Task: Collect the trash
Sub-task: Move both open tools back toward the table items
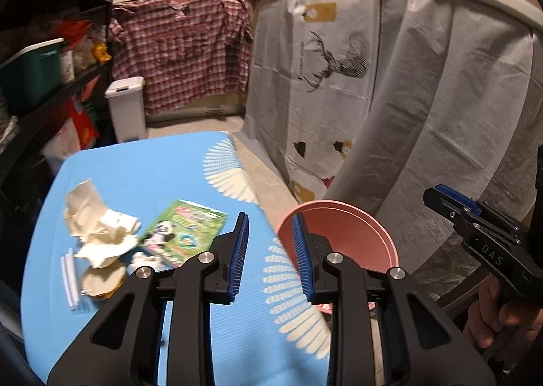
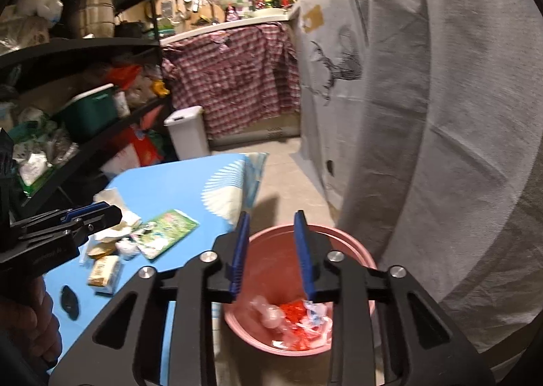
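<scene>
A pink bin [image 2: 271, 260] stands on the floor beside a blue table [image 1: 146, 162]. Red and white wrappers [image 2: 298, 318] lie in its bottom. My right gripper [image 2: 271, 250] is open and empty right above the bin. On the table lie crumpled beige paper [image 1: 91, 216], a green panda packet [image 1: 180, 233], a white straw wrapper [image 1: 69, 279] and a small carton [image 2: 105, 272]. My left gripper [image 1: 269, 250] is open and empty above the table's right edge, with the trash to its left. The bin also shows in the left wrist view [image 1: 356, 233].
A grey deer-print cloth [image 1: 339, 80] hangs on the right, close behind the bin. A white lidded bin [image 1: 127, 108] stands beyond the table. Dark cluttered shelves [image 2: 85, 108] run along the left. A small black object [image 2: 69, 301] lies near the table's front.
</scene>
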A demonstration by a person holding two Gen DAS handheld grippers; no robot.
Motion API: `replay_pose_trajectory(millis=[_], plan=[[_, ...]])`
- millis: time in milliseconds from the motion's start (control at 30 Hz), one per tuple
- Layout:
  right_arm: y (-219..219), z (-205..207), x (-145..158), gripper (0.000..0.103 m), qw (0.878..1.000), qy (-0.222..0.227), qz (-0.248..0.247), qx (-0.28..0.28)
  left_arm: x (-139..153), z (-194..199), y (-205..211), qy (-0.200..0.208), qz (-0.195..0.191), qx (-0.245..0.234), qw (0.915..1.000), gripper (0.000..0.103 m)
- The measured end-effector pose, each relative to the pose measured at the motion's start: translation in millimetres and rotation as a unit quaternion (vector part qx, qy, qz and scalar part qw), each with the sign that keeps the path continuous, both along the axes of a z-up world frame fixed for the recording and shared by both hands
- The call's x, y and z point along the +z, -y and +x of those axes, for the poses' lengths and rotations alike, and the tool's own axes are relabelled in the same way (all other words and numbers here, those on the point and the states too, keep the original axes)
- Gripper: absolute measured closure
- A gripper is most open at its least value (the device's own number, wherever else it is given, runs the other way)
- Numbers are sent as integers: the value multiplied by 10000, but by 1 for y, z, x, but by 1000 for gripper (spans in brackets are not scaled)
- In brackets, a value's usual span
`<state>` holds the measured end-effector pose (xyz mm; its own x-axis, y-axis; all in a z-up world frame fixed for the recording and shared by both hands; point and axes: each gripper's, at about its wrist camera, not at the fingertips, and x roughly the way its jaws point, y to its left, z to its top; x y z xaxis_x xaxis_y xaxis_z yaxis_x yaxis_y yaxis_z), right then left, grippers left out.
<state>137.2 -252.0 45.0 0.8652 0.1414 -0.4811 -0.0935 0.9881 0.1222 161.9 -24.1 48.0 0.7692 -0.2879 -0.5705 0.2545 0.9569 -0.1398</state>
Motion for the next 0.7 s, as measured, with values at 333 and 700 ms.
replay_pose_trajectory(millis=[333, 700], plan=[[-57, -7, 4, 78, 9991, 75, -143, 398, 19, -12, -76, 161, -72, 505, 9986, 80], [-140, -18, -15, 76, 9937, 87, 78, 1115, 21, -14, -171, 111, 34, 1104, 9938, 90]])
